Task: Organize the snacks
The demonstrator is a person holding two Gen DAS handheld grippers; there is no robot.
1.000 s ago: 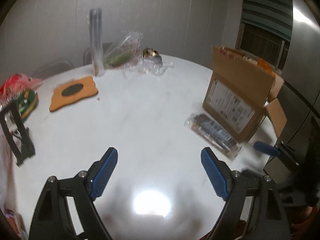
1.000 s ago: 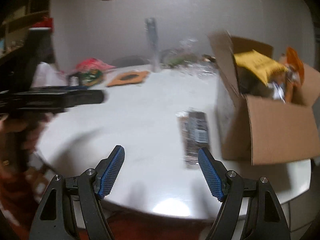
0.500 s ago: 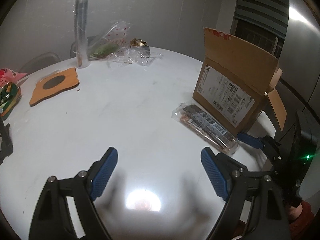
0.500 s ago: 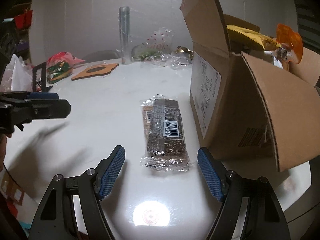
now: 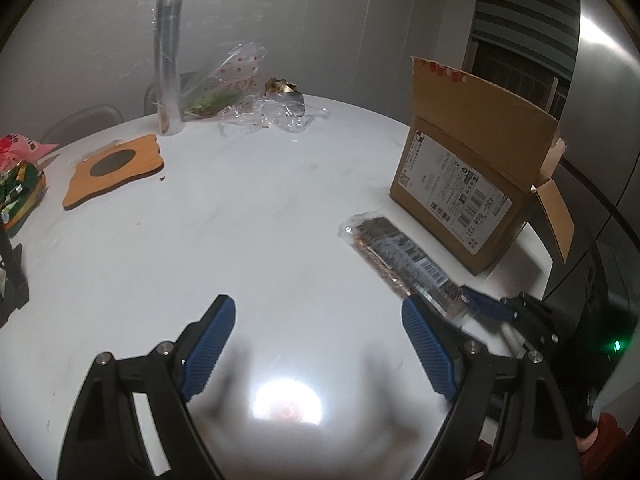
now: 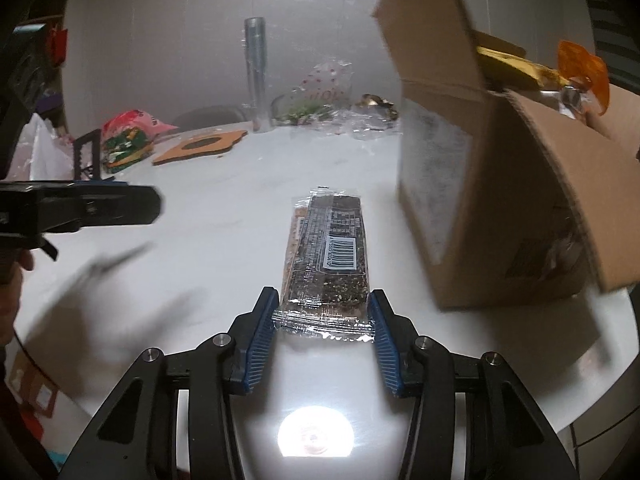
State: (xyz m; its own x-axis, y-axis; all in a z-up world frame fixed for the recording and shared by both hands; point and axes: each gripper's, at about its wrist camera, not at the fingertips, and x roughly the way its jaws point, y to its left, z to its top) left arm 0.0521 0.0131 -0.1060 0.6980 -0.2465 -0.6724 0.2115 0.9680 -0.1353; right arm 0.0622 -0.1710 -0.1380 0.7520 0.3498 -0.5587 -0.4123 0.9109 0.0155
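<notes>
On the table [image 6: 224, 240], right tongs [image 6: 323, 312] closing on one snack pack [image 6: 328, 252]; left tongs [image 5: 316, 340] open.

Cardboard box [image 6: 520, 200]: blurred, cut off at 3 o'clock, contents mostly hidden. Snack bar [image 5: 404, 258]: near end hidden behind left claw [image 5: 316, 344]. Label print illegible.

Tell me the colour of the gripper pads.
Blue, ribbed pads; clearest in the right wrist view.

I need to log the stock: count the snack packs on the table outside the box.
2: a long dark snack bar pack beside the cardboard box, and a green-and-pink bag at the far left edge. More may be hidden.
</notes>
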